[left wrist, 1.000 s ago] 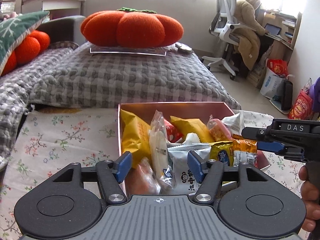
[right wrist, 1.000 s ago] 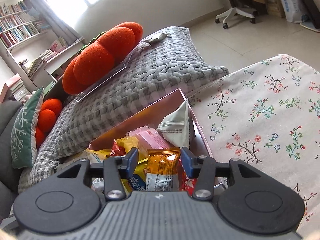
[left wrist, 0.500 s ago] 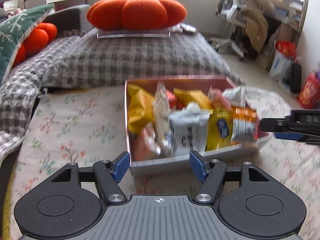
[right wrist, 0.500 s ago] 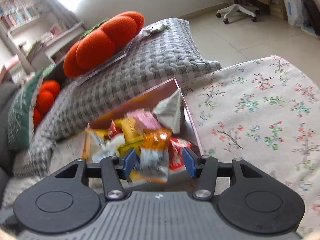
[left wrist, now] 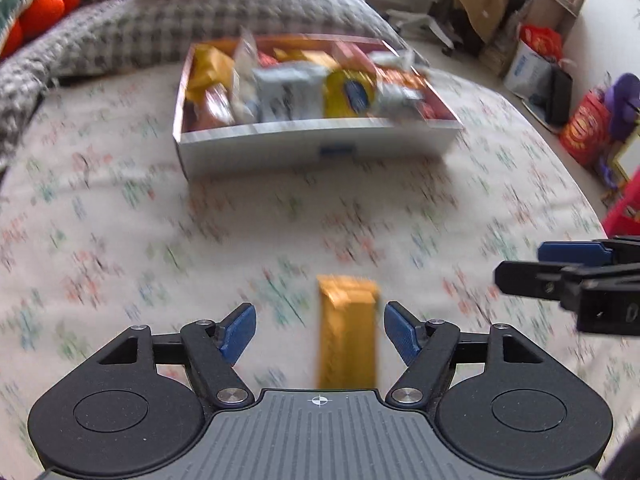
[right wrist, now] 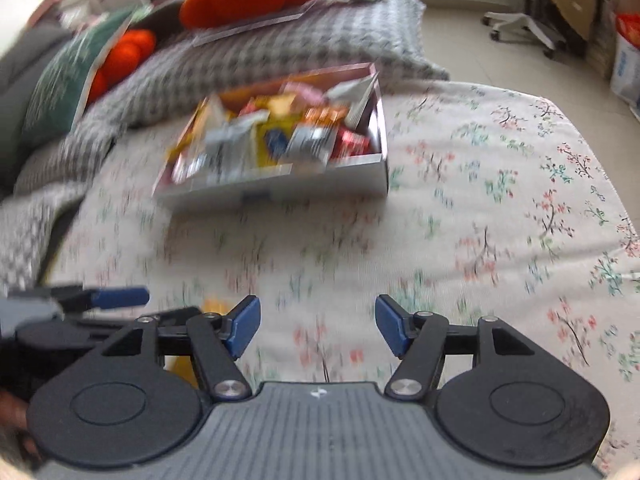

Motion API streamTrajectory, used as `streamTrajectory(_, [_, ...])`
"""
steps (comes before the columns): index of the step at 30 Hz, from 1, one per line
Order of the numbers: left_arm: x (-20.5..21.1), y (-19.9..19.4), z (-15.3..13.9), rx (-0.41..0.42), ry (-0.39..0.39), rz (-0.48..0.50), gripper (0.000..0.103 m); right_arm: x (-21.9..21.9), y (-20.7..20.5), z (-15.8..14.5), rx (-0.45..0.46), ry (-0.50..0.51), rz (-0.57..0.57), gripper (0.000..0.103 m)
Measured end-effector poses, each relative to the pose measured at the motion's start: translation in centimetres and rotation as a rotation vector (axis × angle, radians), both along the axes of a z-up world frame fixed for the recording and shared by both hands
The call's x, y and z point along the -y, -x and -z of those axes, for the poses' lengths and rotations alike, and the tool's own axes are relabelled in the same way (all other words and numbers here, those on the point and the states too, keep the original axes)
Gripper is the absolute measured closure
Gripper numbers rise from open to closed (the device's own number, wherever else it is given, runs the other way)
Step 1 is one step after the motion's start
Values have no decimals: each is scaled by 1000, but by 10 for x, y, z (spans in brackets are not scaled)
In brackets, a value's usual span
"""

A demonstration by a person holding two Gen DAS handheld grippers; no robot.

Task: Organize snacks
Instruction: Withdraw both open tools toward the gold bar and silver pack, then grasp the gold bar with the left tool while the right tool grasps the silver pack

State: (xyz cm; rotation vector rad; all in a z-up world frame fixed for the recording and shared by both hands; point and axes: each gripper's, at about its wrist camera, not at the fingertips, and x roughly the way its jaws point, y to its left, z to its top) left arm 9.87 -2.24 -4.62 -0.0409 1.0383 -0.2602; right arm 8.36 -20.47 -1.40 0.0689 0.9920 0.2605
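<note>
Left tongs are opening around the orange pack near the bed's front edge, untouched, ready to grab it; right tongs are opening, empty; full box sits behind.

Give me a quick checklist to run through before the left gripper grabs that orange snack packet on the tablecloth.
1. Orange packet between the left gripper fingers: ok.
2. Pads clear of the packet, jaws opening: ok.
3. Right gripper empty, jaws opening over bare tablecloth: ok.
4. Right gripper out of the left's path: ok, it sits off to the side.
5. Snack box has room for another packet: cannot tell, it looks crowded and blurred.
6. Sharp view for aiming: not ok, motion blur.
</note>
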Motion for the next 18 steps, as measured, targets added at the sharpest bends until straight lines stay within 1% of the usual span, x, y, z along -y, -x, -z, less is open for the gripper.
streamTrajectory(2, [3, 7, 3, -5, -15, 11, 31, -2, 9, 5, -17, 29, -28, 42])
streamTrajectory(6, [6, 14, 9, -21, -28, -2, 31, 2, 20, 17, -68, 28, -32, 42])
streamTrajectory(9, [10, 20, 10, -14, -46, -4, 31, 4, 32, 18, -70, 49, -36, 42])
streamTrajectory(12, [16, 23, 11, -4, -74, 4, 31, 8, 43, 20, -75, 49, -51, 42])
streamTrajectory(15, [23, 25, 12, 11, -100, 20, 36, 7, 52, 24, -80, 84, -78, 42])
streamTrajectory(17, [24, 25, 13, 18, -103, 23, 38, 5, 56, 28, -83, 119, -97, 42])
streamTrajectory(18, [24, 25, 13, 23, -107, 24, 43, 5, 57, 31, -83, 134, -104, 42])
